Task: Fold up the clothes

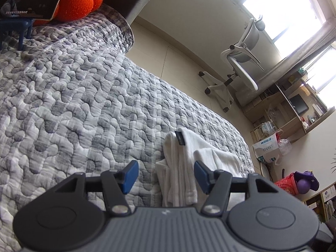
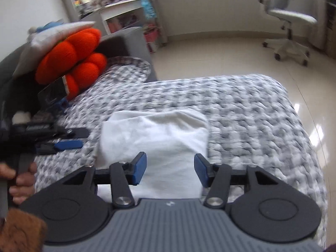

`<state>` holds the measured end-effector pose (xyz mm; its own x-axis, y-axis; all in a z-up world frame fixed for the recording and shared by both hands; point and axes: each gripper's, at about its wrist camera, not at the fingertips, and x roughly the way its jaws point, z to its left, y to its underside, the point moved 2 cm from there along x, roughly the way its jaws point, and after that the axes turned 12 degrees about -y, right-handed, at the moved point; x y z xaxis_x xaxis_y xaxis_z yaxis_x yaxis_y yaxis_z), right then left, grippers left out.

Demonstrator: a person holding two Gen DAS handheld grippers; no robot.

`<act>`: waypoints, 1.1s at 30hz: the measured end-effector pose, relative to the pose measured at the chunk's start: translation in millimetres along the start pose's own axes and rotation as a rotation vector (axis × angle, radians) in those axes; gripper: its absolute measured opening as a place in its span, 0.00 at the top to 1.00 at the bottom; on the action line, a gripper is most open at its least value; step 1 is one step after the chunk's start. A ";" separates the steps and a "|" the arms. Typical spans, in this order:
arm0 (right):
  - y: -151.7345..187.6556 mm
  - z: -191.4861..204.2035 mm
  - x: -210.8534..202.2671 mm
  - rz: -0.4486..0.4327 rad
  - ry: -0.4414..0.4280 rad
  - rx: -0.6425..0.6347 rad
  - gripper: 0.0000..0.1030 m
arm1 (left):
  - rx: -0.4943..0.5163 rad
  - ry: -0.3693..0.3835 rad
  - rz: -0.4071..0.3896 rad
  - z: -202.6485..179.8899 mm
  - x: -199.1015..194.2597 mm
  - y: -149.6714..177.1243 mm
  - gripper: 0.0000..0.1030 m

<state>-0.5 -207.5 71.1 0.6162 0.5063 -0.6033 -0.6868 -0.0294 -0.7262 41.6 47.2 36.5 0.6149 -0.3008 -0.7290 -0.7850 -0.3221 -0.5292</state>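
A folded white garment [image 2: 154,145] lies on the grey quilted bedspread [image 2: 252,121]. My right gripper [image 2: 170,170] hovers just over its near edge, jaws open, nothing pinched between the blue pads [image 2: 141,168]. In the left wrist view the same white garment [image 1: 184,168] shows its bunched side, with a dark label on top. My left gripper [image 1: 166,177] is open beside it, its right pad [image 1: 201,176] against the cloth's edge, nothing clamped. The left gripper [image 2: 69,138] also appears at the left of the right wrist view, held in a hand [image 2: 21,180].
An orange knotted cushion [image 2: 71,58] and a tablet on a blue stand [image 1: 31,2] sit at the head of the bed. A white office chair [image 1: 241,67] stands on the tiled floor beyond. Shelves and bags [image 1: 271,147] line the wall past the bed's edge.
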 end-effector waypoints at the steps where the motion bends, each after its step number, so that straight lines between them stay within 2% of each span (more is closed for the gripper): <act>1: -1.3 15.4 5.4 0.026 -0.019 -0.065 0.46 | -0.002 0.001 0.004 0.0 1.0 0.5 0.42; 6: 2.4 71.5 44.7 0.141 -0.080 -0.269 0.45 | -0.011 0.010 0.023 3.6 1.6 2.0 0.42; 9: 13.3 87.3 59.7 0.175 -0.100 -0.330 0.44 | -0.021 0.015 0.033 8.9 2.3 1.0 0.42; 13: 31.3 95.9 74.4 0.227 -0.080 -0.403 0.40 | -0.019 0.025 0.050 10.5 5.3 1.3 0.40; 16: 40.1 103.1 77.6 0.224 -0.043 -0.465 0.36 | -0.023 0.041 0.069 9.9 8.1 2.8 0.39; 20: 52.9 109.9 84.1 0.229 0.022 -0.574 0.36 | -0.011 0.059 0.092 6.0 11.3 6.3 0.37; 21: 55.9 111.1 85.8 0.234 0.035 -0.603 0.37 | -0.006 0.060 0.096 5.0 11.9 7.1 0.35; 23: 59.3 111.1 88.5 0.237 0.066 -0.642 0.48 | -0.006 0.066 0.107 3.2 13.7 8.6 0.34; 25: 56.3 108.0 87.3 0.224 0.077 -0.628 0.63 | -0.020 0.080 0.121 3.0 15.6 10.0 0.32; 27: 50.1 103.6 81.6 0.201 0.068 -0.588 0.71 | -0.045 0.103 0.138 3.6 17.0 12.0 0.31; 31: 39.3 93.0 65.7 0.155 0.031 -0.507 0.74 | -0.089 0.145 0.163 1.9 19.3 15.8 0.21; 33: 36.4 88.1 61.4 0.144 0.012 -0.480 0.74 | -0.108 0.160 0.177 0.5 21.2 18.5 0.20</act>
<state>-21.6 -101.5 36.7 0.5342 0.4580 -0.7105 -0.5120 -0.4934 -0.7031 40.1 35.3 11.0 0.4799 -0.4964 -0.7233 -0.8739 -0.3435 -0.3441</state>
